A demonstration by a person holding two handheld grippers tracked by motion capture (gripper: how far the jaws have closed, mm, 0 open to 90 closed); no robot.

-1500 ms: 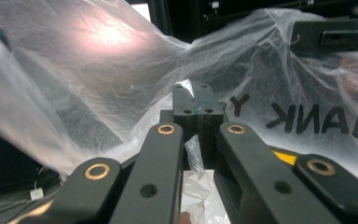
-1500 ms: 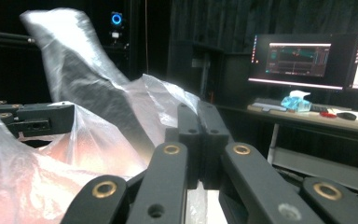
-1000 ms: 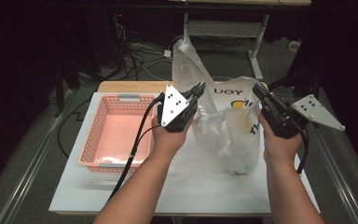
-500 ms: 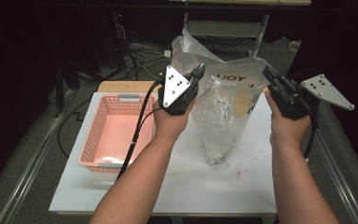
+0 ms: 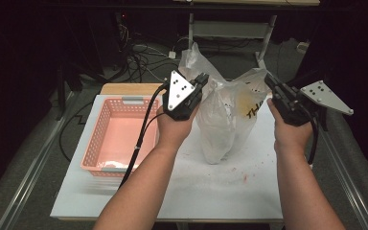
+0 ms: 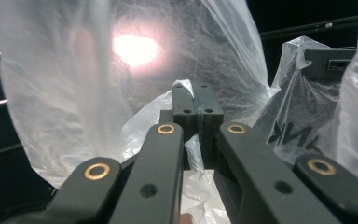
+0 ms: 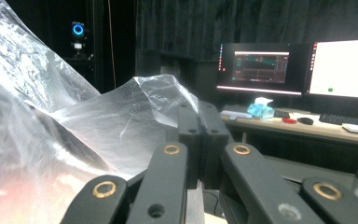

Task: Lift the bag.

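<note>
1. On the white surface (image 5: 211, 191): pink basket (image 5: 106, 139) at left, a wooden board (image 5: 124, 89) behind it, small red specks (image 5: 243, 178) near the right front.
2. Room is dark; cables on the floor behind, a metal frame at the far side. Right gripper view has two lit monitors (image 7: 298, 67) on a desk, with a keyboard and a blue tissue box.
3. Clear plastic bag (image 5: 225, 120) hangs between the two grippers, its bottom touching the surface at centre.
4. Left gripper (image 5: 202, 80): jaws clenched on the bag's left top edge; film is pinched between them in the left gripper view.
5. Right gripper (image 5: 270, 80): jaws clenched on the bag's right top edge.
6. Hard to make out: bag contents, blurred behind crinkled film; black print on the bag is folded and cut off. Glare spot whites out part of the left gripper view.
7. Versus a second ago: the bag was slumped wide on the surface, now it is pulled taller and narrower; both hands sit higher, and the right gripper has shifted outward.
</note>
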